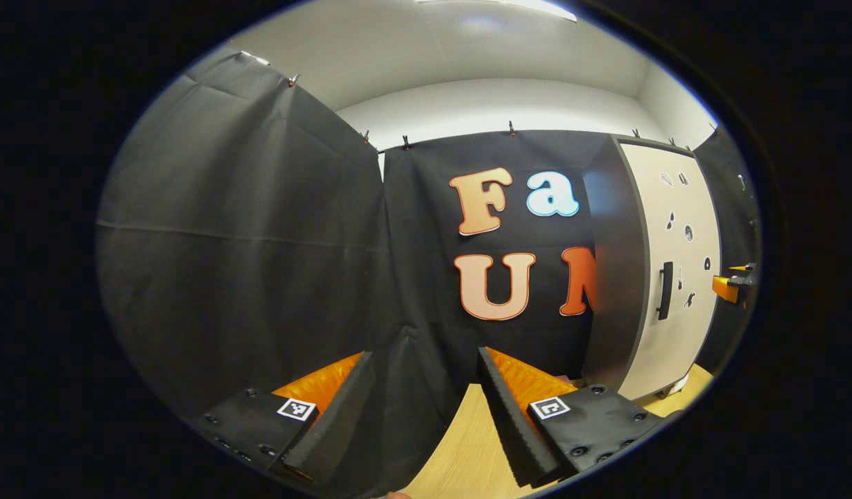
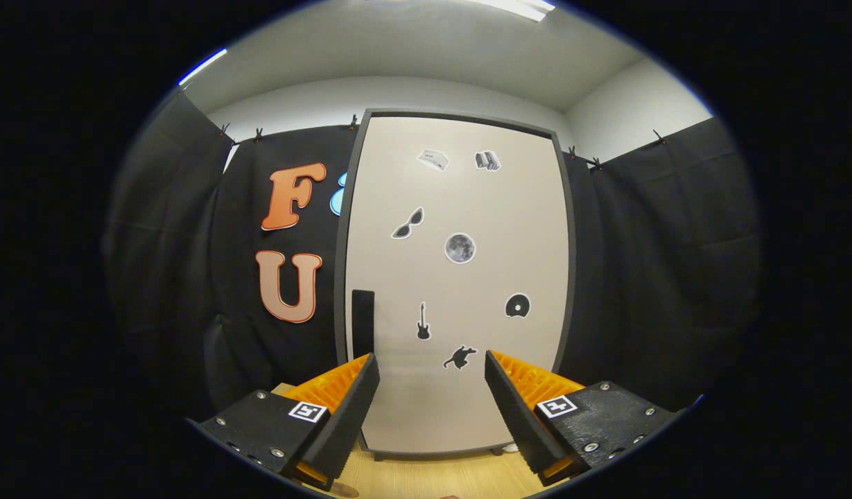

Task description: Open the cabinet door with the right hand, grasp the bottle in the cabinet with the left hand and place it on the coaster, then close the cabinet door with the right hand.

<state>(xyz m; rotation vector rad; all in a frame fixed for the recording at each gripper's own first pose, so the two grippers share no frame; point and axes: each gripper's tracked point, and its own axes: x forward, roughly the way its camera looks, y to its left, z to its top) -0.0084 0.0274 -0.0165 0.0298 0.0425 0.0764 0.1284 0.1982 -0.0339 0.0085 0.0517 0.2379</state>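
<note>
A tall cabinet (image 2: 460,277) with a pale door and dark frame stands upright on the wooden table, door closed. Its black vertical handle (image 2: 362,324) sits near the door's left edge. My right gripper (image 2: 431,378) is open in front of the door, a little right of the handle, with nothing between its fingers. In the left gripper view the cabinet (image 1: 665,277) stands at the right, seen at an angle, its handle (image 1: 665,290) visible. My left gripper (image 1: 426,374) is open and empty, facing the black cloth. The right gripper's tip (image 1: 734,284) shows beside the cabinet door.
The wooden table (image 1: 467,450) runs beneath both grippers and under the cabinet. Black cloth walls (image 1: 245,242) enclose the booth at the left, back and right. Small stickers (image 2: 459,247) dot the cabinet door.
</note>
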